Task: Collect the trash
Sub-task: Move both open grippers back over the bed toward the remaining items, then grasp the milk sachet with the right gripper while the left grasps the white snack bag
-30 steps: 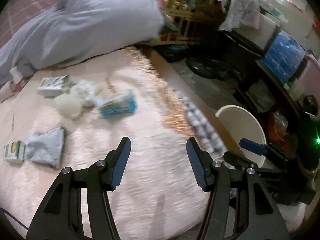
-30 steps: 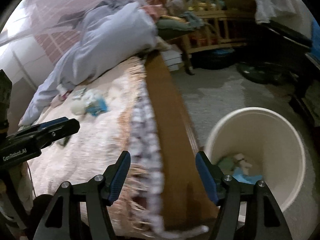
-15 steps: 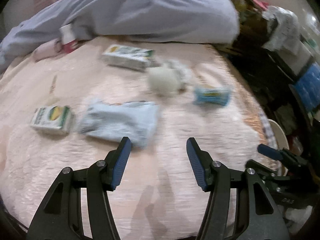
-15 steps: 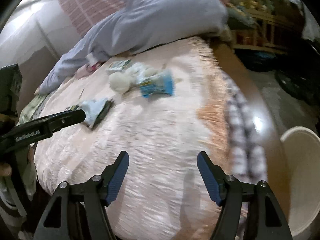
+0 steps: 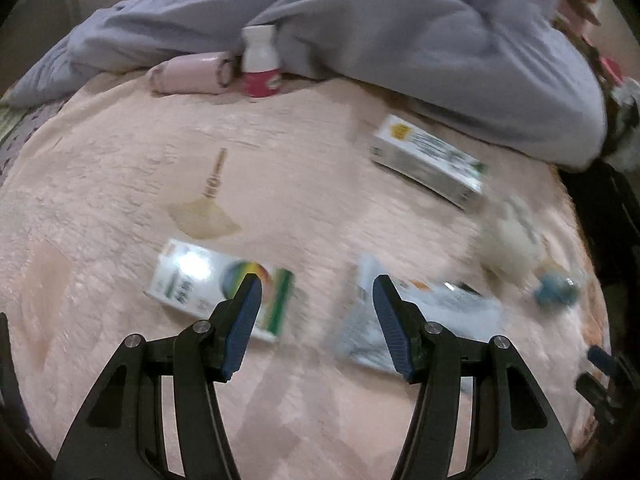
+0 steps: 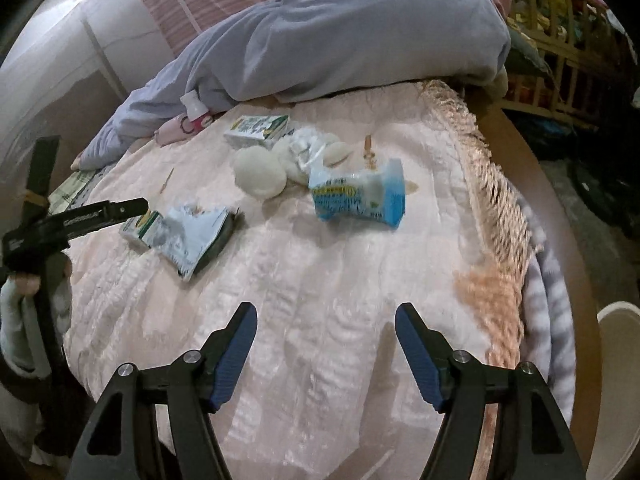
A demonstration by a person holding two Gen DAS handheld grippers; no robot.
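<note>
Trash lies on a pink bedspread [image 5: 120,168]. In the left wrist view my open left gripper [image 5: 316,292] hovers just above a small white-green carton [image 5: 200,280] and a crumpled silver-blue pouch [image 5: 440,312]. Farther off lie a longer carton [image 5: 428,160], white tissue wads [image 5: 512,248] and a blue wrapper [image 5: 556,290]. In the right wrist view my open, empty right gripper [image 6: 326,320] is over bare bedspread, short of the blue wrapper [image 6: 360,196], tissue ball [image 6: 258,172], pouch [image 6: 192,236] and carton [image 6: 256,130]. The left gripper [image 6: 120,210] shows at the left.
A grey-blue quilt [image 5: 400,28] is heaped along the bed's far side, with a white-and-red bottle [image 5: 260,64] and a pink roll [image 5: 192,76] against it. The white bin's rim [image 6: 618,320] shows beyond the bed's fringed right edge [image 6: 492,184]. Wooden shelving [image 6: 560,48] stands behind.
Both grippers have swung from the bin side toward the trash on the bed. The left one has come down close over the small carton and pouch. Both stay open and empty.
</note>
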